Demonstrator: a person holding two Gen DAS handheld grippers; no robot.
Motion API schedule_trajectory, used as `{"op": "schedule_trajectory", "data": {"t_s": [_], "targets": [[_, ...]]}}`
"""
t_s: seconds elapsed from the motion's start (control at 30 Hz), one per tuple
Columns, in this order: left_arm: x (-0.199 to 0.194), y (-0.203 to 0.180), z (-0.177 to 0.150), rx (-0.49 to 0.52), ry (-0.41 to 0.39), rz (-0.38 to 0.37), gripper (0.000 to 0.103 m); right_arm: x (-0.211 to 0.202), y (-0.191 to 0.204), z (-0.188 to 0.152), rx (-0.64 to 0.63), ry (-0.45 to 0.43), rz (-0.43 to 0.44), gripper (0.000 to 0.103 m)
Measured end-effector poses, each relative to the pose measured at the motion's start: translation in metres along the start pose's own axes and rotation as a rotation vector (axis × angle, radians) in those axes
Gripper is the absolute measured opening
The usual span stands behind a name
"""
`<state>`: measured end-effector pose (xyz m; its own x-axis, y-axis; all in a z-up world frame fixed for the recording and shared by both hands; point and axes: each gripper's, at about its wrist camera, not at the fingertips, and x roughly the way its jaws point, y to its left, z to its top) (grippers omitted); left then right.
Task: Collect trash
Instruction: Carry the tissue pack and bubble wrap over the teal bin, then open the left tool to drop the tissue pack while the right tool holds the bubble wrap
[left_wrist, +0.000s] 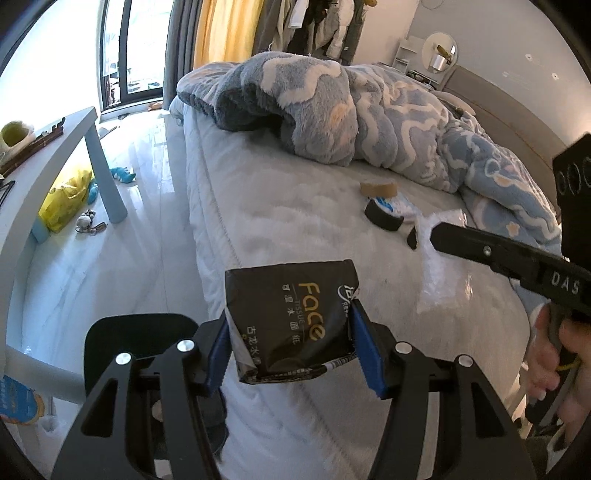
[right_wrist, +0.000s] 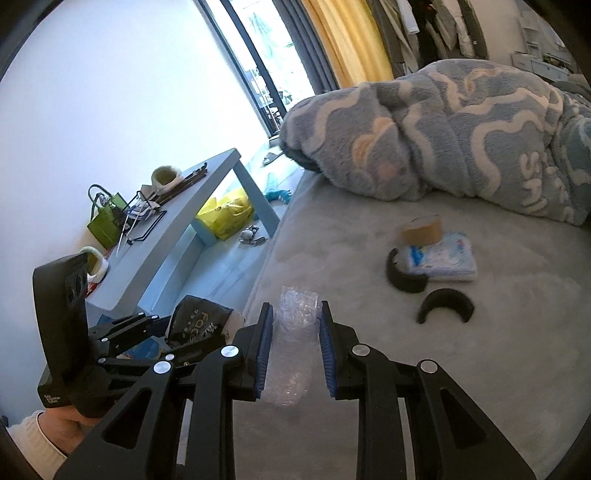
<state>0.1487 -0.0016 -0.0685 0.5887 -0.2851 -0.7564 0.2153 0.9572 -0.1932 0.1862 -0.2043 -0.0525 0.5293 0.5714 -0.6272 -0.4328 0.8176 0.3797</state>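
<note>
A: State the position of the trash items.

B: Item one, a black tissue pack (left_wrist: 291, 325), is clamped between the blue pads of the left gripper (left_wrist: 291, 343); its jaws are closed on the pack's two sides. The pack is held in the air above the near edge of the bed (left_wrist: 295, 229).

A: Item two?

B: A crumpled piece of clear bubble wrap (right_wrist: 295, 343) is gripped by the right gripper (right_wrist: 295, 354); its jaws are pressed onto the wrap from both sides. It hangs over the mattress.

A: Relative position of the two tools?

B: In the right wrist view, the left gripper sits to the left of the right gripper, near it but apart.

A: Remaining objects on the bed?

B: A roll of brown tape (right_wrist: 421, 229), a white-and-blue packet (right_wrist: 443, 258) just beside it, a black ring (right_wrist: 402, 277) touching the packet, and a black curved piece (right_wrist: 445, 304) lying apart. A blue patterned blanket (right_wrist: 461, 136) is bunched behind them.

A: Beyond the bed?

B: A pale blue worktop (right_wrist: 192, 206) stands beside it, with a yellow bag (right_wrist: 225, 214) underneath.
</note>
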Motion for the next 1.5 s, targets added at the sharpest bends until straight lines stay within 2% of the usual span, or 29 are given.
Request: {"op": "schedule_trajectory", "data": {"t_s": [0.23,0.53,0.97,1.07,1.2,1.23,1.33,1.5], "targets": [[-0.013,0.017,-0.016,0.009,0.005,-0.006,0.062,0.012,0.020,-0.004,-0.015,0.015,0.018,0.025],[-0.017,0.056,-0.029,-0.018,0.029,0.031,0.062,0.037,0.049,0.001,-0.036,0.032,0.049,0.025],[-0.011,0.135,-0.053,-0.128,0.138,0.103,0.062,0.087,0.105,0.005,-0.091,0.084,0.109,0.025],[-0.009,0.149,-0.061,-0.146,0.178,0.104,0.064,0.101,0.119,0.003,-0.105,0.101,0.118,0.025],[-0.010,0.163,-0.066,-0.158,0.201,0.112,0.075,0.121,0.135,0.001,-0.116,0.125,0.125,0.025],[-0.013,0.166,-0.068,-0.160,0.199,0.120,0.079,0.125,0.138,0.001,-0.118,0.129,0.125,0.025],[-0.022,0.174,-0.069,-0.172,0.185,0.134,0.083,0.138,0.147,-0.001,-0.125,0.147,0.127,0.025],[-0.039,0.192,-0.067,-0.207,0.153,0.135,0.083,0.159,0.158,-0.007,-0.140,0.180,0.121,0.025]]}}
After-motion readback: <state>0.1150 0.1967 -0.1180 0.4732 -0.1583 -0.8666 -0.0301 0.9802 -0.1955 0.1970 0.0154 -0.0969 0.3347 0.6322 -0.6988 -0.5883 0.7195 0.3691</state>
